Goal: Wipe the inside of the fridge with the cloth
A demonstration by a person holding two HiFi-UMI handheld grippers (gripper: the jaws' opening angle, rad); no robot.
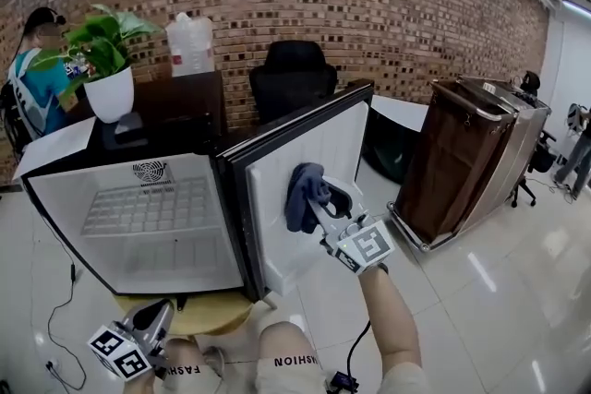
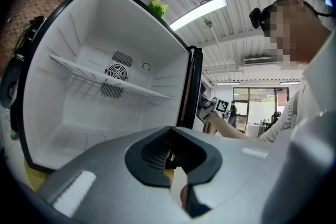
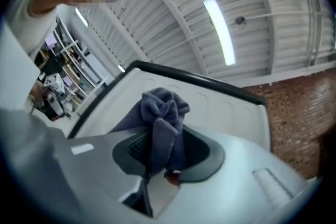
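A small black fridge [image 1: 55,175] stands open, its white inside [image 1: 138,226] holding a wire shelf [image 1: 152,206]. Its door [image 1: 309,157] swings out to the right. My right gripper [image 1: 325,198] is shut on a dark blue-grey cloth [image 1: 305,194], bunched against the door's white inner face. In the right gripper view the cloth [image 3: 164,118] sticks up from between the jaws in front of the door [image 3: 226,107]. My left gripper [image 1: 152,320] hangs low at the front left, shut on nothing, and looks into the fridge [image 2: 105,92] in its own view.
A potted plant [image 1: 103,60] and a clear plastic bag [image 1: 190,43] stand on and behind the fridge top. A black office chair [image 1: 291,74] sits behind the door. A brown metal cart [image 1: 471,152] stands on the right. A person [image 1: 37,78] is at the far left.
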